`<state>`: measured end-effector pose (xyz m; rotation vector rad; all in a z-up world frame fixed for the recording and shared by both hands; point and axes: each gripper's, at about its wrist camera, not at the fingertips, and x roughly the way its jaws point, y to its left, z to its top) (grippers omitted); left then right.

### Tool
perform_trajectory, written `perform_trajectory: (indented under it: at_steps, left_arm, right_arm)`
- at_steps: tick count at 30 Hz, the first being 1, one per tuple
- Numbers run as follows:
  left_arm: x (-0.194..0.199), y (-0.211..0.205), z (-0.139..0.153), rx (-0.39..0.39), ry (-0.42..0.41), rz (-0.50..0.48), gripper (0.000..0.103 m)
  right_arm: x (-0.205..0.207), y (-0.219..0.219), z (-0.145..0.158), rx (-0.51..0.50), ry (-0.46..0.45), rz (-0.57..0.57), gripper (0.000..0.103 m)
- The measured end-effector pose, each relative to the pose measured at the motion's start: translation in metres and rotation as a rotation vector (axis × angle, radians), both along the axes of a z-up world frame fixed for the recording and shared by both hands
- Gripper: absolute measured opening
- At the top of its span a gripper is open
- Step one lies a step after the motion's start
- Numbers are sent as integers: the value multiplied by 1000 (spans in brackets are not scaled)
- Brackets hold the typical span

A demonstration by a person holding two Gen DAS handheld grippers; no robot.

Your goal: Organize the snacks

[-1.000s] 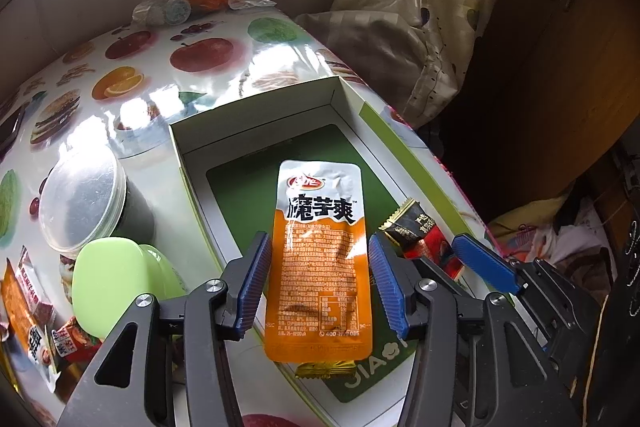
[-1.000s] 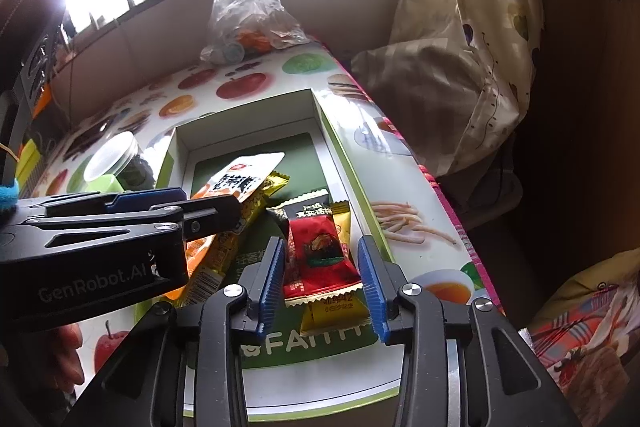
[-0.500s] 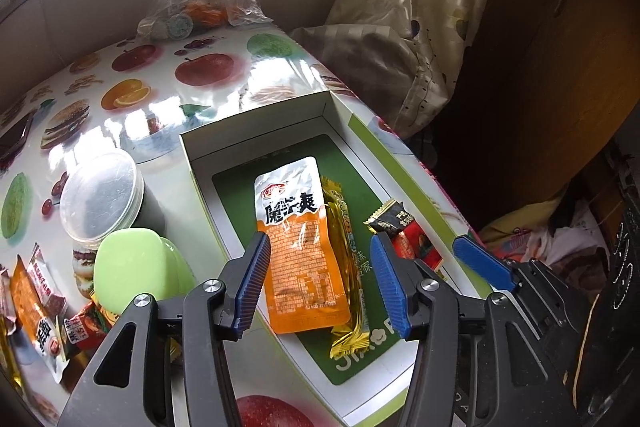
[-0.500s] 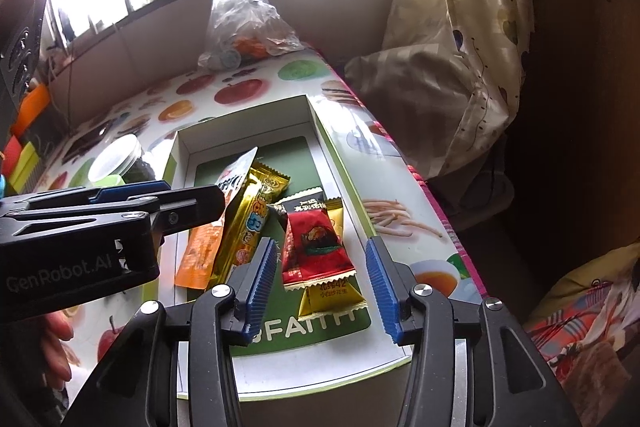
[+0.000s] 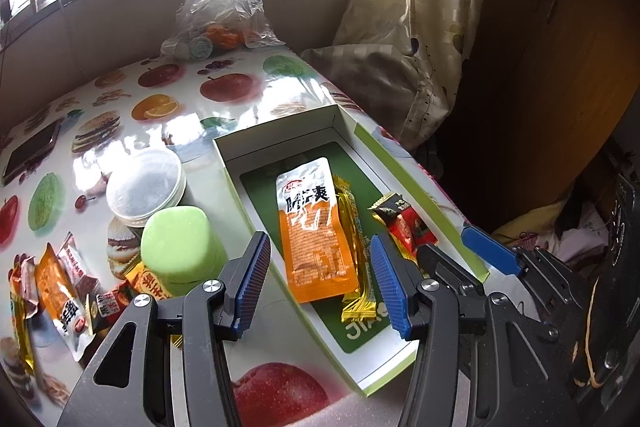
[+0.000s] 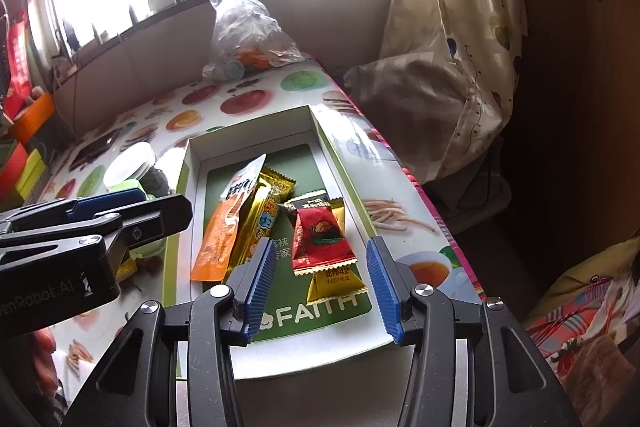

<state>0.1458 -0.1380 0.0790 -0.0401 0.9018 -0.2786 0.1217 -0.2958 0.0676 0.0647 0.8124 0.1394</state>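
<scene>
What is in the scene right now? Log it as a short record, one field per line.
box: white-walled box, green floor, open top
in box: orange packet, gold bar, red packet, yellow packet
outside box: loose snacks, green container, round lidded tub
left gripper: open, holding nothing
right gripper: open, holding nothing
far end of table: clear plastic bag

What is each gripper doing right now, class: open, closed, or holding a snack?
Left gripper: open, holding nothing, above the orange packet.
Right gripper: open, holding nothing, above the red packet.
</scene>
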Motion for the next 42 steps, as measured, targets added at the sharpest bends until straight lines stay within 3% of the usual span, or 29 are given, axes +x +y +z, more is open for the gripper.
perform_trajectory:
  at_steps: [14, 28, 42]
  left_arm:
    - [-46, 52, 7, -27, -31, 83, 53]
    - [-86, 153, -6, 0, -39, 331, 53]
    - [-105, 239, -31, -3, 1, 522, 53]
  right_arm:
    - [-23, 23, 17, 60, -44, 22, 51]
    - [-39, 97, 32, 70, -82, 211, 51]
    - [-32, 180, 3, 6, -16, 422, 51]
